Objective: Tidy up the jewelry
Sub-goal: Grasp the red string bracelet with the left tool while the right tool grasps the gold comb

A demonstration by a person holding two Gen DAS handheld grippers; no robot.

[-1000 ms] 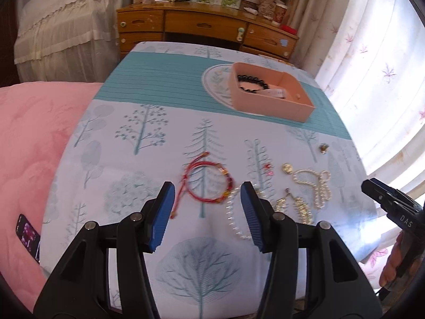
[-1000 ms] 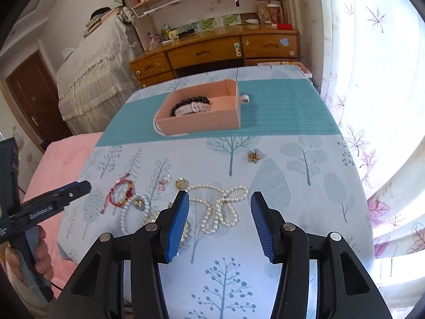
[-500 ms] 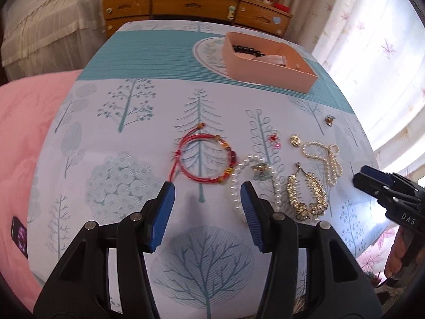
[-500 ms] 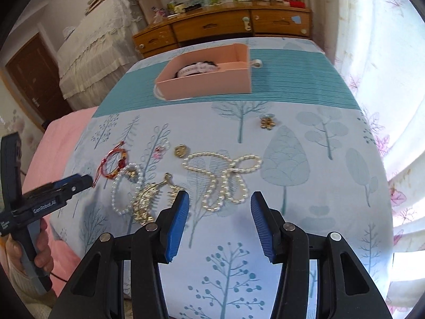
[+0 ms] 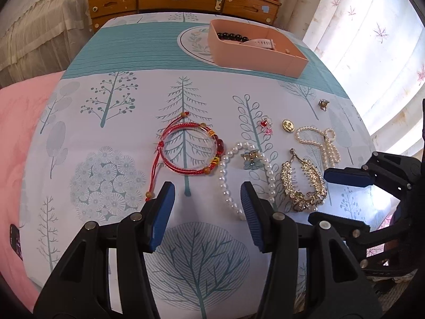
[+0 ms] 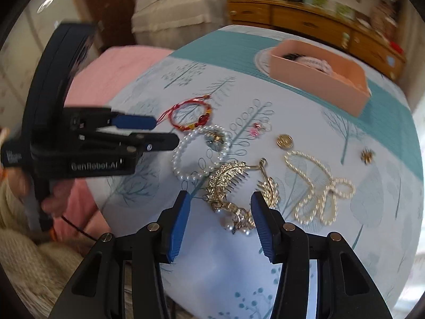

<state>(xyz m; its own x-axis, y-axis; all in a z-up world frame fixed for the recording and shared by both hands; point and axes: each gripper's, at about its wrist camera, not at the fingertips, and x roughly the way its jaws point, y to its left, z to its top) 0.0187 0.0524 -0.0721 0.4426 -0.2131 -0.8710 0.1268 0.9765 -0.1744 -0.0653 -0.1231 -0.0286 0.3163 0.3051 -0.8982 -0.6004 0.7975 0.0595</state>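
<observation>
While both tongs (image 5: 207,207) (image 6: 220,218) gape wide, empty: ornate gold comb (image 6: 225,183), round pearl bracelet (image 5: 225,178), braided red cord bracelet (image 5: 191,151).

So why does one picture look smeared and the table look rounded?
Right wrist view: motion blur smears the dresser and box. Left wrist view: sharp, but the curtain is washed out by daylight. Both: the fisheye lens bulges the table.

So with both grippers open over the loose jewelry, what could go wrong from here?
1. The right gripper straddles the gold hair comb, whose teeth lie close to the pearl bracelet; lifting may drag both.
2. That comb sits near the table's front edge, so a slip could knock it off.
3. The left gripper sits between the red cord bracelet and the pearls, so closing might catch neither cleanly.
</observation>
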